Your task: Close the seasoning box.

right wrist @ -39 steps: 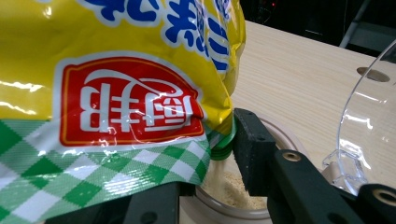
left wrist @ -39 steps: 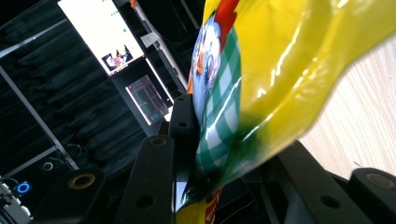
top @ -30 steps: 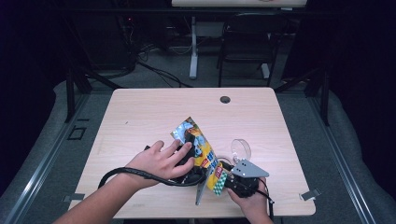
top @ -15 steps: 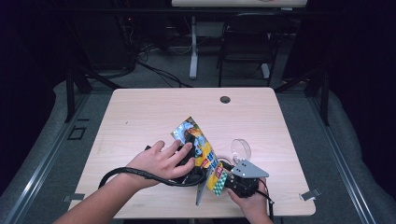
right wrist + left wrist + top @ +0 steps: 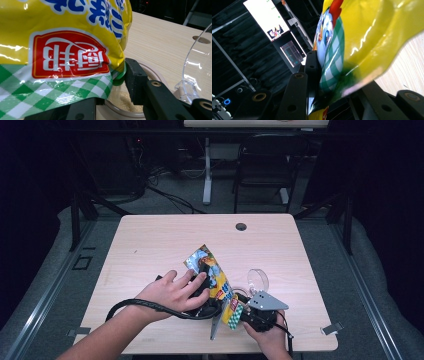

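Near the front edge of the counter, a little right of its middle, a yellow packet printed with a cartoon chicken and green checks is held up off the wood between the two tongs. Its long axis slants from the upper end, which points toward the middle of the counter, down to the lower end at the front edge, where its green spout hangs over a small jar with pale powder in it.

The left tongs have just been closing and now press on the packet's checked lower corner, the foil puckered between the black jaws; the left hand lies over them. The right tongs, under a grey plate in the right hand, are clamped on the packet beside the spout, at a middling width.

Just beyond the right tongs, a clear lid stands tilted on the counter, apart from the packet.

The pour seems to turn on the spout staying above the jar's mouth. The right tongs are nearer to it and would steer it, while the left tongs can lift or squeeze the body.
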{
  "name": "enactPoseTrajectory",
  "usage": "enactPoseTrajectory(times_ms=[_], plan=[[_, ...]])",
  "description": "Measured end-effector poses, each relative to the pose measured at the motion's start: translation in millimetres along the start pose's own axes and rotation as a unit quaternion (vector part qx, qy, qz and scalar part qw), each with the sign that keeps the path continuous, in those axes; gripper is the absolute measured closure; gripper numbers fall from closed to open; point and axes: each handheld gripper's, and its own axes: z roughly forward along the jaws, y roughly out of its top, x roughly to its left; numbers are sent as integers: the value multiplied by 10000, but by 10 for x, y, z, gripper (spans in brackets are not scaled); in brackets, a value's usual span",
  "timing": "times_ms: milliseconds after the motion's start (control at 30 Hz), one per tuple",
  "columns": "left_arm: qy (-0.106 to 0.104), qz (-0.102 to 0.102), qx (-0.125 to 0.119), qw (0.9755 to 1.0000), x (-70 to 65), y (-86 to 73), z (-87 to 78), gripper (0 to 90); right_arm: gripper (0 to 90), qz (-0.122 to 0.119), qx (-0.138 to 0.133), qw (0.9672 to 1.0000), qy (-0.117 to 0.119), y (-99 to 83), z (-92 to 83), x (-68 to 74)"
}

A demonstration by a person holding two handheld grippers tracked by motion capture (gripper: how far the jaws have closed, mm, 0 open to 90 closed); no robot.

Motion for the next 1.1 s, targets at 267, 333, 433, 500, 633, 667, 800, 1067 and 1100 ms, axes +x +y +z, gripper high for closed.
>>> enactPoseTrajectory(times_ms=[267,333,433,500,633,667,800,1067,1100], plan=[[4,-46,-48,10000,-1,1,5,751,712,10,-6,10000,10,0,1,0],[18,-30,-42,10000,4,3,3,751,712,16,-14,10000,11,0,0,0],[21,18,-11,10000,13,4,-1,751,712,40,-30,10000,25,0,-1,0],[16,26,-8,10000,15,3,-3,751,712,27,-15,10000,22,2,-5,0],[27,-8,-41,10000,7,2,0,751,712,29,-18,10000,18,2,-3,4],[24,-10,-42,10000,7,2,0,751,712,29,-17,10000,17,2,-3,3],[27,-9,-43,10000,7,2,2,751,712,30,-17,10000,24,1,1,4],[46,97,-15,9999,26,10,-1,751,712,26,-17,10000,23,1,-1,1],[32,82,-9,10000,26,9,-1,751,712,30,-19,10000,27,1,-1,1]])
